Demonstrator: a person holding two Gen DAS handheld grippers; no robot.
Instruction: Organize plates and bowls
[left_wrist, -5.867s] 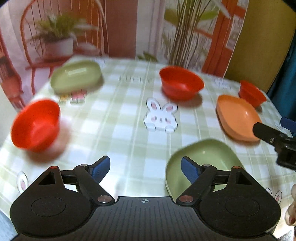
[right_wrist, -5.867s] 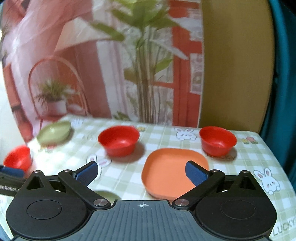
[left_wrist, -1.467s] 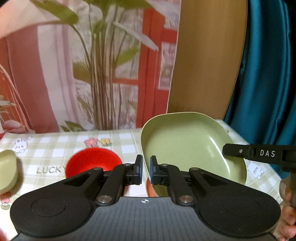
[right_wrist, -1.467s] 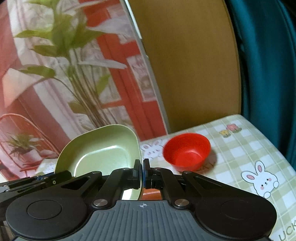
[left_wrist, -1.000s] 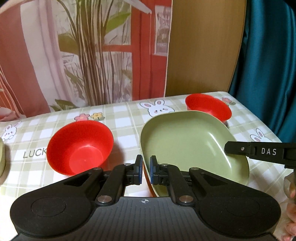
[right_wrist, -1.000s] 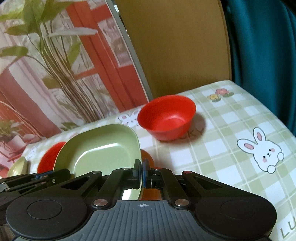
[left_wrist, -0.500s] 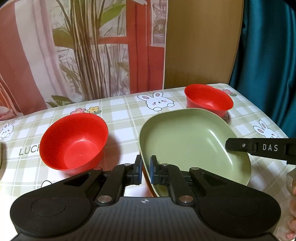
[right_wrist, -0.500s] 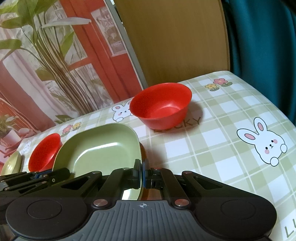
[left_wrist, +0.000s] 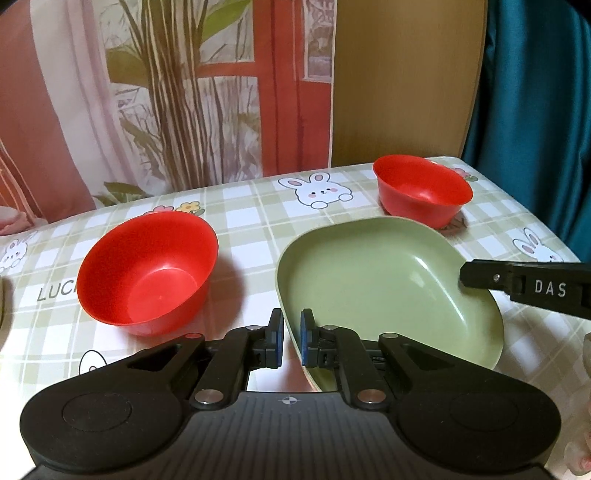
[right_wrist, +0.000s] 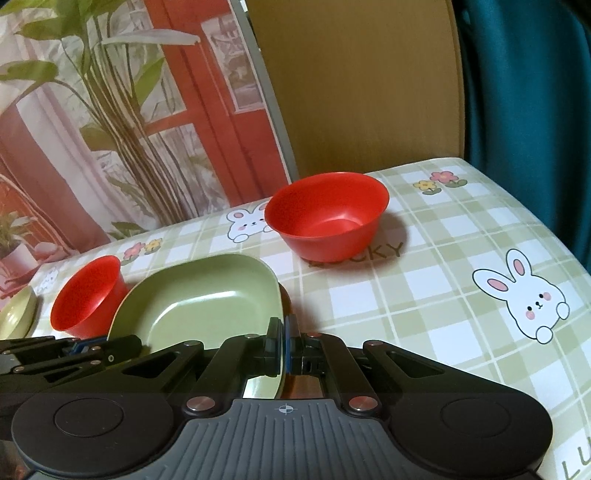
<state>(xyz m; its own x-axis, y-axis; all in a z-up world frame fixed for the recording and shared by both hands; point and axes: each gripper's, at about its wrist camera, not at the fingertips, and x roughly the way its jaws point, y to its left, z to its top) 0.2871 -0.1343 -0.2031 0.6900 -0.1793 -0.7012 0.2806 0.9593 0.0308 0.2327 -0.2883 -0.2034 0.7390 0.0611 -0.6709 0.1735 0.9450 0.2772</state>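
Pale green rounded-square plastic plate (left_wrist: 388, 280) held nearly level, long axis running between left gripper (left_wrist: 291, 341) and right gripper (right_wrist: 284, 341), each clenched on an opposite rim. Sits low over table (right_wrist: 461, 258) near far right corner, between two red plastic bowls. Tilted steeply upward moments earlier; now lowered flat.

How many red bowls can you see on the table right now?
2: one red bowl left of the green plate, another red bowl behind the plate near the far edge. More may sit outside both views.

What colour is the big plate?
Light green plate, clearest in the left wrist view.
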